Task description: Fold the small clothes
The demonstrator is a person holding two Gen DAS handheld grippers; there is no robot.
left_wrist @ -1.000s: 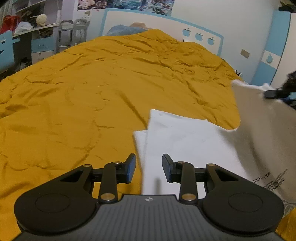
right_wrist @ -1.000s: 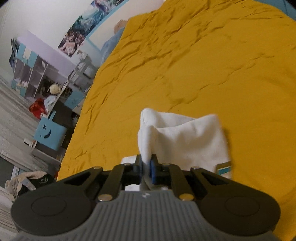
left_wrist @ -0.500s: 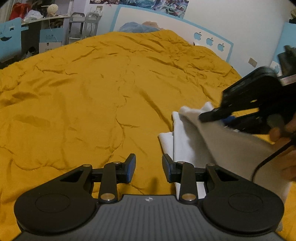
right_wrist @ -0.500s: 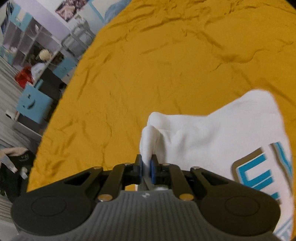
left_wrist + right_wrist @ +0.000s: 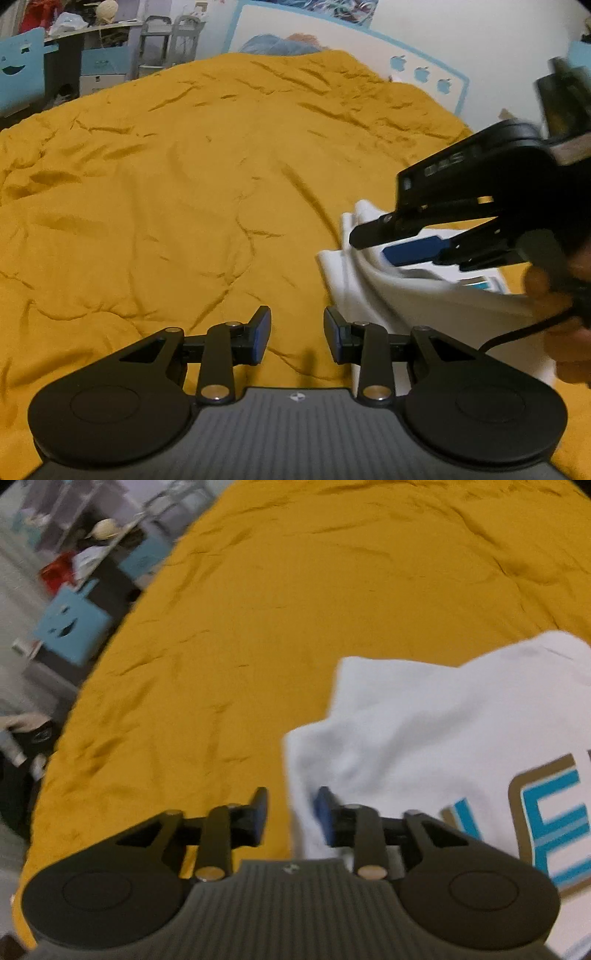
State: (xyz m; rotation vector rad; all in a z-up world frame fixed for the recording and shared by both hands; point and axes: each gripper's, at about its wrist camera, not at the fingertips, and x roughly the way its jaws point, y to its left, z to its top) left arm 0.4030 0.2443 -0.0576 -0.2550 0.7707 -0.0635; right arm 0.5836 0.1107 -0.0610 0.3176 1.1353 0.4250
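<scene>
Left wrist view: left claw [image 5: 296, 334] hangs low over the mustard-yellow bedspread [image 5: 177, 192], fingers spread apart, nothing between them. Its right finger sits at the near-left edge of the white T-shirt [image 5: 373, 295] — whether it touches the cloth I can't tell. The shirt lies on the right side of the bed, partly doubled over, with a raised fold running along its left edge. Right claw [image 5: 373, 245] comes in from the right, motion-blurred, just above the shirt's far-left corner; its black finger and its blue-padded finger are parted, no cloth between them. The person's hand [image 5: 557, 295] grips that tool at the right edge of the frame, a black cable [image 5: 524, 330] looping down from it. Behind the bed: white headboard [image 5: 417, 48] with blue trim and three blue apple shapes, a blue pillow [image 5: 269, 44] peeking over the bedspread, cluttered shelves [image 5: 92, 40] at upper left.

Right wrist view: frame is blurred. Right claw [image 5: 291, 814] is spread apart, and the near-left edge of the T-shirt [image 5: 424, 731] passes through the gap, loose, not pinched. The shirt lies on the bedspread [image 5: 295, 590] to the right, upper layer rumpled, a blue-and-brown printed logo [image 5: 546, 819] showing at lower right. Left of the bed, on the floor — a blue box with a face cutout [image 5: 70, 627] and assorted clutter.
</scene>
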